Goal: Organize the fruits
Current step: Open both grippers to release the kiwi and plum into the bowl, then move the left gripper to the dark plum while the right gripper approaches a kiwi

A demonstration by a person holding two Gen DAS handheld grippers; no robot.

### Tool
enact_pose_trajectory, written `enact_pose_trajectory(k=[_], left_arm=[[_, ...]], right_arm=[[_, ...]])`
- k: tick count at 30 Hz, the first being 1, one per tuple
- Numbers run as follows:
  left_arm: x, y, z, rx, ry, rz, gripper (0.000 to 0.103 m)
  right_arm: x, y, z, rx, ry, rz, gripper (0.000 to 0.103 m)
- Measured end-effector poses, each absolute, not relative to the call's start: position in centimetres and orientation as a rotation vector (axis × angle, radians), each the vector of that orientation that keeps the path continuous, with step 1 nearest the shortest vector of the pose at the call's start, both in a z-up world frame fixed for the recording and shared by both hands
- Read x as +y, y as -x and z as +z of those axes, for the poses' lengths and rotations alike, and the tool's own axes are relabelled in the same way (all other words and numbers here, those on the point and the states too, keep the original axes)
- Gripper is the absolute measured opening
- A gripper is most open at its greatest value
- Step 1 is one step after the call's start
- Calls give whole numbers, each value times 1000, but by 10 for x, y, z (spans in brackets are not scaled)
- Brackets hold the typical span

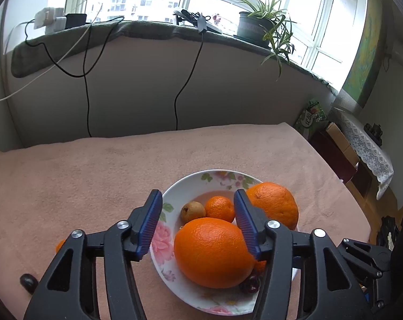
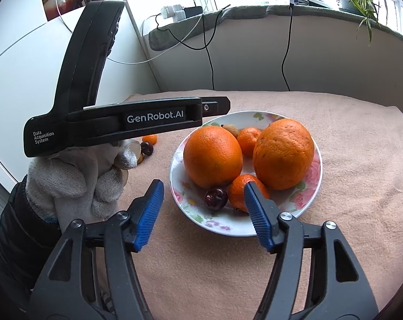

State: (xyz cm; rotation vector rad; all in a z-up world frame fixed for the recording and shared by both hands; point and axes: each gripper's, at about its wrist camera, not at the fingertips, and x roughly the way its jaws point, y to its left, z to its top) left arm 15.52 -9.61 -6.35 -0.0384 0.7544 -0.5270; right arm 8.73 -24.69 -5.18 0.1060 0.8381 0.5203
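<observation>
Both claws hang parted and empty, the left gripper (image 1: 197, 222) straddling the near orange (image 1: 213, 252) in the floral plate (image 2: 312, 181), the right gripper (image 2: 204, 206) just short of its cherry (image 2: 215, 198), apparently ready for stragglers.

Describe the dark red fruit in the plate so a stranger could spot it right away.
Start at the white floral-rimmed plate on the pink cloth. At its near edge, in front of the left large orange, sits a small glossy dark red cherry, beside a small mandarin. It is the only dark, shiny fruit among the orange ones in the plate.
</observation>
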Motion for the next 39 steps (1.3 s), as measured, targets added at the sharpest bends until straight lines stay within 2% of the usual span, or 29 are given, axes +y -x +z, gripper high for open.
enact_pose_trajectory(k=[2,5,14,24,28,39], left_arm=[[-94,-155,-63,751,42,-516,67],[-92,-155,-63,758,51,-492,77],[-87,-149,-57,746,40,-477,77],[-78,-138,-49,721,46,-466,78],[-73,-133,-45,712,48,-459,78],[-45,-123,-39,688,83,-421,78]], right_arm=[[-247,-87,-51,830,-108,520,79],[-246,-87,-50,833,-108,523,81],[-240,-89,-49,837,-102,520,87],[-231,-83,-45,836,-83,517,88],[-228,-81,-43,828,-91,512,96],[-205,-76,-40,827,-36,510,96]])
